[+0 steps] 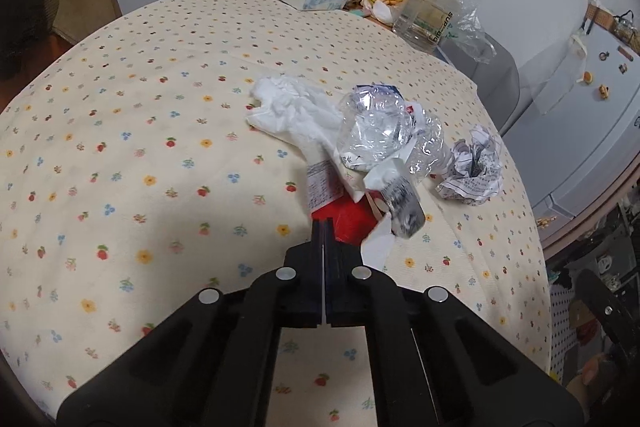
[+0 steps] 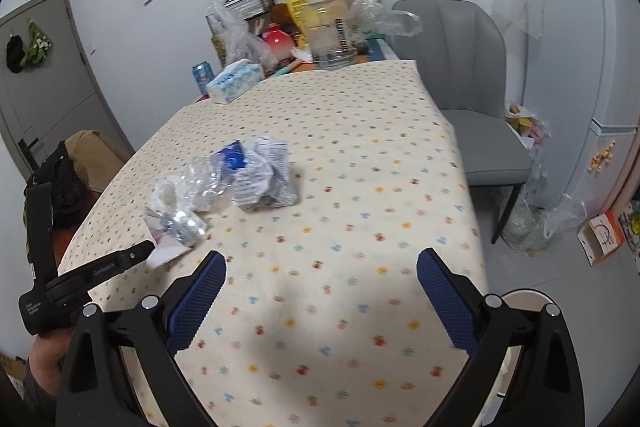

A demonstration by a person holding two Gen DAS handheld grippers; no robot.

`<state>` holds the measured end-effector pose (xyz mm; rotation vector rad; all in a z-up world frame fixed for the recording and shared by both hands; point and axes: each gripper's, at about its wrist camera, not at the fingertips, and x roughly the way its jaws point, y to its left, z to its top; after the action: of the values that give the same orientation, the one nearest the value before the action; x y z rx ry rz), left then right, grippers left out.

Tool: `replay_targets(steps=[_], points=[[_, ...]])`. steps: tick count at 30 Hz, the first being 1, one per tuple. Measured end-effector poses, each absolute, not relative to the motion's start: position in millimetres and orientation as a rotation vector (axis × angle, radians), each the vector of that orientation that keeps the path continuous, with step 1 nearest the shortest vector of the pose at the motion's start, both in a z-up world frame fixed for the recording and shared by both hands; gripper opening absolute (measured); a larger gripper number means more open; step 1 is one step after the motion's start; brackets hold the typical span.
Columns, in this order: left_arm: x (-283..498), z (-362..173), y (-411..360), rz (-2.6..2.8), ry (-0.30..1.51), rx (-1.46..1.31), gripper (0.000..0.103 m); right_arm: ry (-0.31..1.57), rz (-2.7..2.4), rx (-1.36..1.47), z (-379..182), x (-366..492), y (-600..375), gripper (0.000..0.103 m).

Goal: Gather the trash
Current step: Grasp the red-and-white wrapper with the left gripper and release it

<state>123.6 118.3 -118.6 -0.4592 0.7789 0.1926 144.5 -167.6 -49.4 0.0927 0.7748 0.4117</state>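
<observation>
Trash: crumpled tissue, crushed plastic, wadded paper.

The near half of the tabletop lies open, flowered cloth with room to pass on every side. Mid-table, the trash heap blocks the left-hand way: crushed bottle, tissue and paper ball bunched close. The far edge is crowded with a tissue pack, can, jar and bags. A grey chair stands against the right side.
</observation>
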Motion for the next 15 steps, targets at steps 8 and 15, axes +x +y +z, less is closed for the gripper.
replay_targets(steps=[8, 15], points=[[113, -107, 139, 0.158, 0.721, -0.514, 0.002, 0.781, 0.466, 0.045, -48, 144, -128, 0.089], [120, -116, 121, 0.076, 0.751, -0.514, 0.039, 0.808, 0.418, 0.077, -54, 145, -149, 0.089]])
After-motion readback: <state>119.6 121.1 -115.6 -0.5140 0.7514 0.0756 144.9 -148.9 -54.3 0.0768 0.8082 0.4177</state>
